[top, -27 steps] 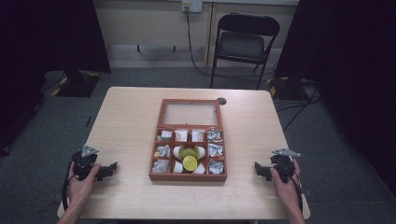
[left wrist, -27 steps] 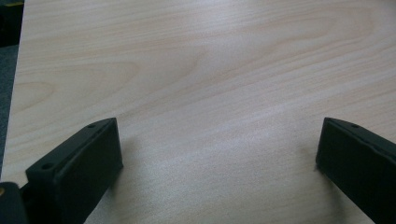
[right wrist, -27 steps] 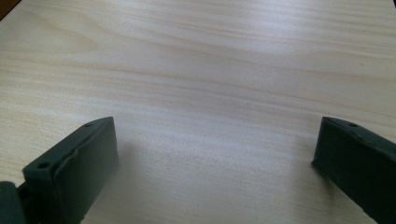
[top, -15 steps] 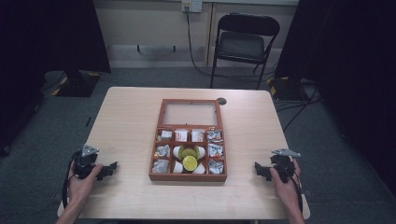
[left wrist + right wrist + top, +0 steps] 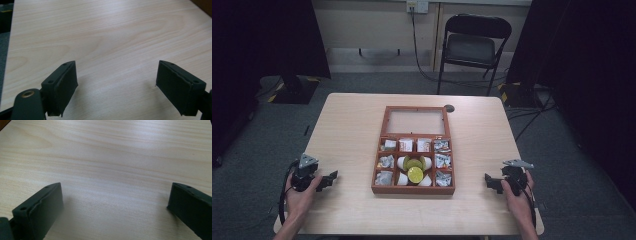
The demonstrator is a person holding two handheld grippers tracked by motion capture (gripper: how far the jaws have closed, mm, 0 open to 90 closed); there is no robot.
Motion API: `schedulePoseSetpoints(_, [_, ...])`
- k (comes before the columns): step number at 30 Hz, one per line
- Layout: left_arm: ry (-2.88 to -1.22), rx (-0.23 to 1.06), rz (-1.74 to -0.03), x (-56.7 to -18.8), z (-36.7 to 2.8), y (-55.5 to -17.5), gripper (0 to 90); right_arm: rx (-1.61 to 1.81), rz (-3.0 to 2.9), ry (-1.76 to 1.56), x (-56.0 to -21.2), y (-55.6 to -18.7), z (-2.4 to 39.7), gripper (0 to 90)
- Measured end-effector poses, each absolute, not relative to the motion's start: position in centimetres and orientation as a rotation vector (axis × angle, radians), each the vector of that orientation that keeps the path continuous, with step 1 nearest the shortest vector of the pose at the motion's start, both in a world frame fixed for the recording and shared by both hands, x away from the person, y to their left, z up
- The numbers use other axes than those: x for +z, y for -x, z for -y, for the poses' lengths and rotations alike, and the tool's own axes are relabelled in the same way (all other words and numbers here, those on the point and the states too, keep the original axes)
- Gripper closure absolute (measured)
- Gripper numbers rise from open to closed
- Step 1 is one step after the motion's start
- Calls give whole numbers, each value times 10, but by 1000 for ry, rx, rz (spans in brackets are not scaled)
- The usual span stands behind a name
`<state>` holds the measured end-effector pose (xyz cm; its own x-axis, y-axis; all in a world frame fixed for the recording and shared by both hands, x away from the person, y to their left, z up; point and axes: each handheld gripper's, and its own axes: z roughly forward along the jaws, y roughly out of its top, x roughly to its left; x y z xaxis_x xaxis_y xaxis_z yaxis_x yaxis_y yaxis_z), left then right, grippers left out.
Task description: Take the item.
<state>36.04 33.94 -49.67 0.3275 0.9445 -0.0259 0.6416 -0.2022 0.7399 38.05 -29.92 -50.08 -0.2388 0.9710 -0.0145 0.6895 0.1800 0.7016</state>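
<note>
You hold one gripper in each hand, two in all, both low over the pale wooden table (image 5: 352,130). Your left gripper (image 5: 330,178) sits at about 8 o'clock from the table's middle, near the front-left corner; your right gripper (image 5: 488,181) sits at about 4 o'clock, near the front-right corner. Each points inward toward the box between them, and each is well apart from it.

In the left gripper view, the left gripper (image 5: 116,87) has its two black jaws spread wide, with nothing but bare wood grain between them. The right gripper view tells the same of the right gripper (image 5: 113,207): two jaws held far apart, pinching nothing.

The one reddish wooden box (image 5: 380,150) lies at the table's centre, its glass-paned lid (image 5: 416,121) laid open toward 12 o'clock. Its tray is divided three by three, nine compartments. Small wrapped packets fill the top row and the two side columns (their print is too small to read). In the two lower middle compartments you can count two round yellow-green pieces (image 5: 415,174) set among white ones; what they are I cannot tell.

A small dark round spot (image 5: 449,108) marks the tabletop at about 1 o'clock from the box. Beyond the table at 12 o'clock stands one black folding chair (image 5: 472,47).
</note>
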Motion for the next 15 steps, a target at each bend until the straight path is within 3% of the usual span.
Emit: schedulePoseSetpoints(15, [-1982,524,-1314,-482,-318,-359,222,805,-1996,-1558,-501,-380,299,0])
